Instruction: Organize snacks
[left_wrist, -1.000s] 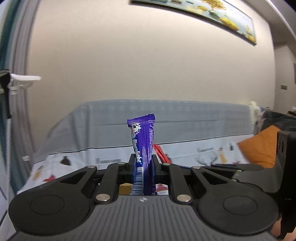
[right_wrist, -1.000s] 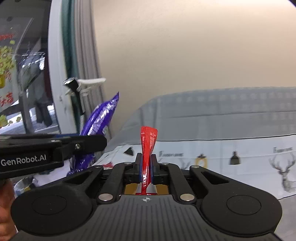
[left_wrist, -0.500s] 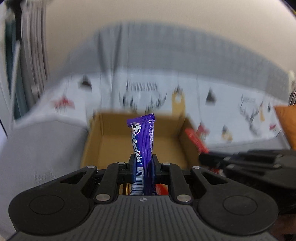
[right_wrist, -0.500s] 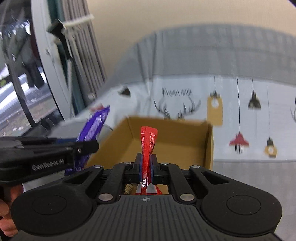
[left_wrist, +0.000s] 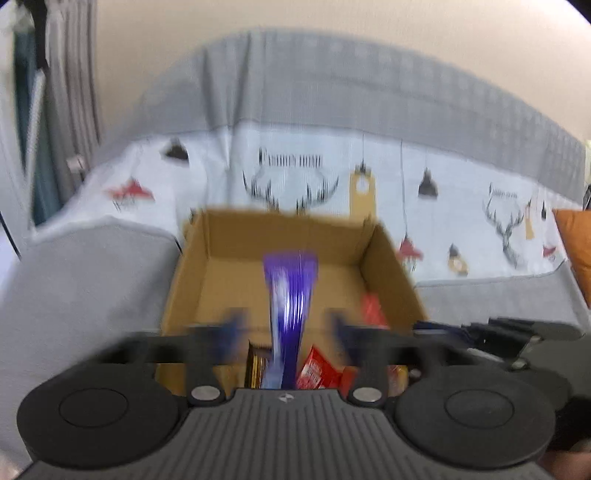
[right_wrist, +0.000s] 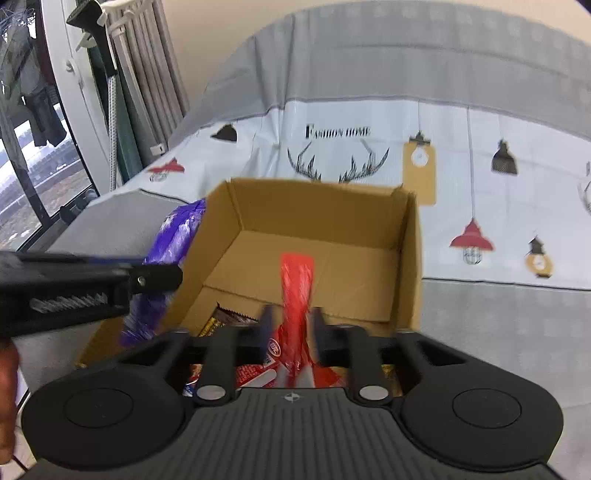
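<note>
An open cardboard box (left_wrist: 229, 258) (right_wrist: 332, 206) sits on the sofa and holds several snack packets (left_wrist: 317, 369) (right_wrist: 236, 325) at its near end. My left gripper (left_wrist: 286, 325) is open above the box; the purple snack bar (left_wrist: 291, 291) is blurred between the spread fingers, no longer clamped. It also shows in the right wrist view (right_wrist: 173, 240). My right gripper (right_wrist: 290, 325) has its jaws parted; the red snack stick (right_wrist: 297, 291) is blurred between them, over the box. The left gripper's body (right_wrist: 74, 288) shows at left.
The sofa (right_wrist: 480, 155) has a grey and white printed cover. Its grey arm (left_wrist: 85, 288) is left of the box. An orange cushion (left_wrist: 576, 243) lies at far right. Curtains and a window (right_wrist: 55, 110) stand at left.
Both grippers tilted down over the box, then opened. The purple bar and the red stick were clamped before; both now sit loose and blurred between parted fingers.
</note>
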